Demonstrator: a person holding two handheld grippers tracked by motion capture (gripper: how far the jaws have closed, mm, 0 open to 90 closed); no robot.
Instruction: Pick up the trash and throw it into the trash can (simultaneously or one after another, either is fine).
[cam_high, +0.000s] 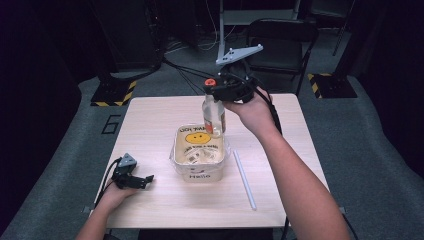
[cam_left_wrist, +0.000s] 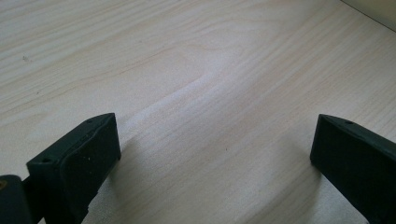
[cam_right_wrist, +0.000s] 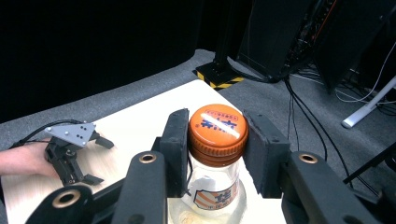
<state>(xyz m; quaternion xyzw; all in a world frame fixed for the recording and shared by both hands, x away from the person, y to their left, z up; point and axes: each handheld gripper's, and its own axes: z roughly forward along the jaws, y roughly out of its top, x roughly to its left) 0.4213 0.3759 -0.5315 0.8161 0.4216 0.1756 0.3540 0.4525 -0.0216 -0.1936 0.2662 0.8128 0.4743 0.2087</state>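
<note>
A clear glass bottle (cam_high: 214, 114) with an orange cap (cam_right_wrist: 218, 128) hangs upright over a plastic tub (cam_high: 177, 150) that has a yellow smiley face and the word "Hello" on it. My right gripper (cam_high: 212, 90) is shut on the bottle; in the right gripper view its pads (cam_right_wrist: 176, 140) press the cap from both sides. The bottle's base is level with the tub's far rim. My left gripper (cam_high: 146, 181) lies on the table (cam_high: 150, 120) at the near left, jaws wide open, with bare wood (cam_left_wrist: 196, 84) between them. It also appears far off in the right gripper view as the left gripper (cam_right_wrist: 99, 161).
A white straw-like stick (cam_high: 245, 180) lies on the table to the right of the tub. A dark chair (cam_high: 282, 35) and a stand with cables are beyond the far edge. Floor stands with yellow-black striped bases (cam_high: 114, 93) sit at both far corners.
</note>
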